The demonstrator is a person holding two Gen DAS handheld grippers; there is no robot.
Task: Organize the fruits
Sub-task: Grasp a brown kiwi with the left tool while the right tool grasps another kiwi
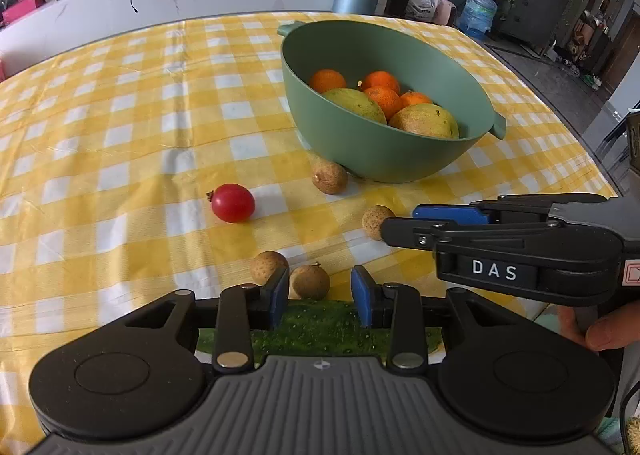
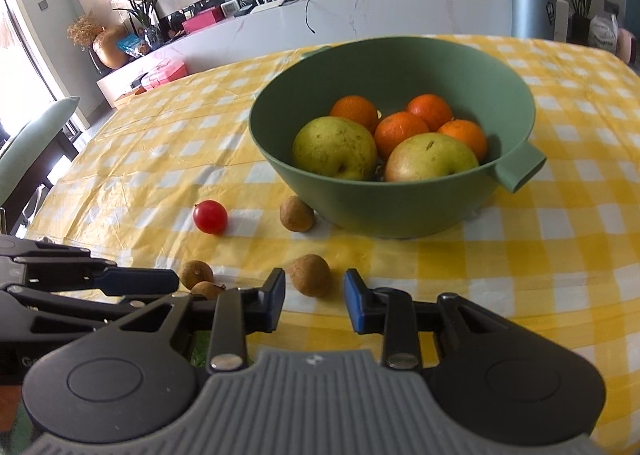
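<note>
Nearest, under the left gripper (image 1: 320, 293): a green cucumber (image 1: 320, 329) lying crosswise. Jaws partly spread, straddling the nearest longan (image 1: 310, 282) without pinching it; clear gap on its right side. Left pad (image 1: 280, 295) just beside, perhaps touching, a neighbouring longan (image 1: 267, 266).

Same posture on the right gripper (image 2: 314, 295): jaws partly spread around the right-hand longan (image 2: 310, 275), not yet pressed onto it.

Judged step: grasping loose longans, one per gripper, for transfer into the bowl. Next move: finish closing gently on small, round, hard-shelled fruit likely to squirt sideways, keep the left pad off the neighbour, then lift above the rim before travelling forward.

Farther out on the checked tablecloth (image 1: 120, 135) – a cherry tomato (image 1: 233, 203) alone to the left and a longan by the bowl (image 1: 329, 177), touching or nearly touching the wall.

Beyond, the green bowl (image 1: 360, 151), already holding pears (image 2: 334, 147) and oranges (image 2: 400, 133), with open room left mainly near the front wall. Tall rim; spout handle (image 2: 520, 169) jutting right.

Plenty of bare cloth left of the bowl – table edge (image 1: 600, 179) much closer on the right. Grippers near each other, so staggered lifts advisable.
</note>
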